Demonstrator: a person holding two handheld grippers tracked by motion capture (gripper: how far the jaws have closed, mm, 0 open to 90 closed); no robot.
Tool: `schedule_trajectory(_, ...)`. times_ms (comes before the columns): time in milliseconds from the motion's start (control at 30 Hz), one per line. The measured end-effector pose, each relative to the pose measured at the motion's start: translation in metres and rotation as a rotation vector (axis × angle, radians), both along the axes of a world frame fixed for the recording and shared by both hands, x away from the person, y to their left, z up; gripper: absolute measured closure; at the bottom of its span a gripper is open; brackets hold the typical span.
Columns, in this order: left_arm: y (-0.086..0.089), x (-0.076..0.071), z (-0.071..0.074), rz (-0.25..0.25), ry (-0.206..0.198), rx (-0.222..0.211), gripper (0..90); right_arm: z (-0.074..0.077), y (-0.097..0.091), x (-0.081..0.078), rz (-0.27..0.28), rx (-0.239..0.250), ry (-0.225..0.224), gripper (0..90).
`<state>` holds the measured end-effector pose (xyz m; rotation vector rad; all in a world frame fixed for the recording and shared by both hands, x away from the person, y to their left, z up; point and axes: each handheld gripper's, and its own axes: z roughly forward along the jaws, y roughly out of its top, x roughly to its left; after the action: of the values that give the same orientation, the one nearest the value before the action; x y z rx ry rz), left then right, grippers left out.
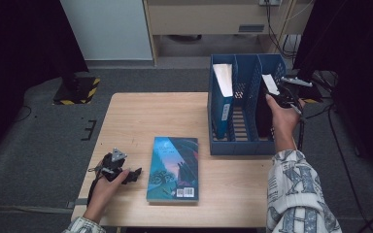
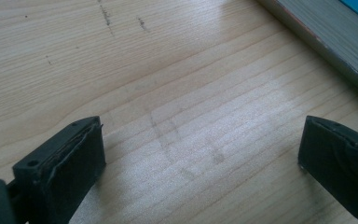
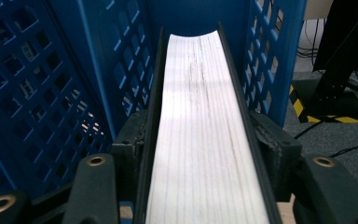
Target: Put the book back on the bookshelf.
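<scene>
A book with a dark blue-green cover lies flat on the wooden table. To its left, my left gripper rests low over the tabletop, open and with nothing between its jaws; the book's page edge runs past the upper right. My right gripper reaches into the right compartment of a blue file holder. A dark-covered book stands there, pages up, between the jaws of the right gripper. The pads stand close beside its covers without squeezing them.
A blue book stands in the holder's left compartment, and the middle one shows a bare slatted floor. Perforated blue walls close in on both sides of the right gripper. A yellow-black striped base sits on the floor beyond the table's far left corner.
</scene>
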<state>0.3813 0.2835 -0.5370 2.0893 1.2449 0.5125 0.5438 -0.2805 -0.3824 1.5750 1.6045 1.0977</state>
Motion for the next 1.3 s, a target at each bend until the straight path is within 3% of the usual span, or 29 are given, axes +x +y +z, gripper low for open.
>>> schedule_trajectory(67,0.000,0.000,0.000,-0.001,0.000,0.000,0.0,0.000,-0.002,-0.002,0.001,0.020,-0.016,39.0)
schedule_trajectory(233,0.000,0.000,0.000,-0.001,0.000,0.001,0.0,0.003,-0.004,-0.008,0.008,0.016,-0.037,35.1)
schedule_trajectory(400,0.000,0.000,0.000,0.000,0.000,0.001,0.0,0.009,-0.005,-0.015,0.020,0.013,-0.057,25.2)
schedule_trajectory(700,-0.001,0.000,0.000,0.000,0.000,0.002,0.0,0.020,-0.001,-0.045,0.056,-0.028,-0.127,10.9)
schedule_trajectory(833,-0.001,0.000,0.000,0.000,-0.001,0.003,0.0,0.015,0.002,-0.061,0.087,-0.040,-0.125,7.6)
schedule_trajectory(1067,-0.001,0.000,0.000,0.000,-0.001,0.002,0.0,0.000,-0.005,-0.092,0.091,-0.031,-0.125,7.0)
schedule_trajectory(1300,-0.001,0.000,0.000,-0.002,0.000,0.001,0.0,-0.024,-0.002,-0.127,0.141,-0.005,-0.102,7.6)
